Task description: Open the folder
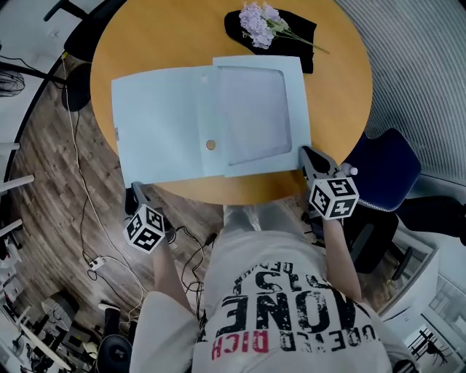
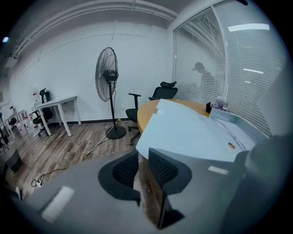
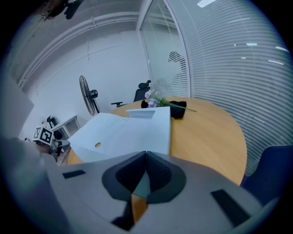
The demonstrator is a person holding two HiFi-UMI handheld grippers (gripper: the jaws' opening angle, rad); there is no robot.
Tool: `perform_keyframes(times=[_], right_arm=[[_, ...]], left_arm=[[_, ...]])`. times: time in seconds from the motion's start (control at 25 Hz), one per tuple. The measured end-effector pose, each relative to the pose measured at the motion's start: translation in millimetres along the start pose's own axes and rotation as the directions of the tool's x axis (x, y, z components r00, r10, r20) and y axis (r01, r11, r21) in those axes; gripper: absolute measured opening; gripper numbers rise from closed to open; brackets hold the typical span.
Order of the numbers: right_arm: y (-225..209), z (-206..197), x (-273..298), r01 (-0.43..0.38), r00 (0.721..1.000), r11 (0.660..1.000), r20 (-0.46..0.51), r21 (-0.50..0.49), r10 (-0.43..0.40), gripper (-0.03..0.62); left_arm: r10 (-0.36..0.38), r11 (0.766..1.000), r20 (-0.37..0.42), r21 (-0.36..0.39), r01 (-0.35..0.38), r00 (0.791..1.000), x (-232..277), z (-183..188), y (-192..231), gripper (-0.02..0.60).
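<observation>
A pale blue folder (image 1: pixel 160 120) lies spread open on the round wooden table (image 1: pixel 338 80), its right half bearing a clear pocket (image 1: pixel 251 113). At the folder's near right corner, my right gripper (image 1: pixel 307 154) is shut, and in the right gripper view (image 3: pixel 145 155) a tip of the folder (image 3: pixel 128 130) shows between its pads. My left gripper (image 1: pixel 136 191) hangs just off the table's near left edge, below the folder's left corner. In the left gripper view (image 2: pixel 143 155) its jaws stand a little apart with nothing between them, the folder (image 2: pixel 192 132) ahead.
Purple flowers (image 1: pixel 261 20) lie on a black cloth (image 1: pixel 302 33) at the table's far side. A blue chair (image 1: pixel 386 171) stands at the right. Cables (image 1: pixel 95 262) run over the wooden floor at the left. A standing fan (image 2: pixel 107 75) and an office chair (image 2: pixel 160 93) stand beyond the table.
</observation>
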State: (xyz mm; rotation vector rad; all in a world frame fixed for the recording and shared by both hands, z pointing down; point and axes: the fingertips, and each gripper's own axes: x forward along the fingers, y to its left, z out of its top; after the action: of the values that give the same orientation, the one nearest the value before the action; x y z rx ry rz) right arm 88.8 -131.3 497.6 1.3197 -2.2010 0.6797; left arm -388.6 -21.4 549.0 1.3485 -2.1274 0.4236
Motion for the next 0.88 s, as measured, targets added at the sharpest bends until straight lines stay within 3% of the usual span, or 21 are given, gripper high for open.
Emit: perform_keyframes(times=[0.28, 0.44, 0.88], right_arm=[[1, 2, -1, -0.033, 0.999, 0.999, -0.006, -0.025, 0.033, 0.012], [3, 17, -9, -0.049, 0.998, 0.999, 0.046, -0.023, 0.05, 0.012], [18, 55, -38, -0.065, 0.985, 0.998, 0.157, -0.02, 0.067, 0.012]], left_arm=[[-0.032, 0.998, 0.096, -0.041, 0.036, 0.995, -30, 31, -6, 0.066], [-0.061, 0.997, 0.148, -0.035, 0.067, 0.987, -45, 49, -15, 0.067], [-0.173, 0.985, 0.273, 0.067, 0.161, 0.946, -98, 96, -54, 0.069]])
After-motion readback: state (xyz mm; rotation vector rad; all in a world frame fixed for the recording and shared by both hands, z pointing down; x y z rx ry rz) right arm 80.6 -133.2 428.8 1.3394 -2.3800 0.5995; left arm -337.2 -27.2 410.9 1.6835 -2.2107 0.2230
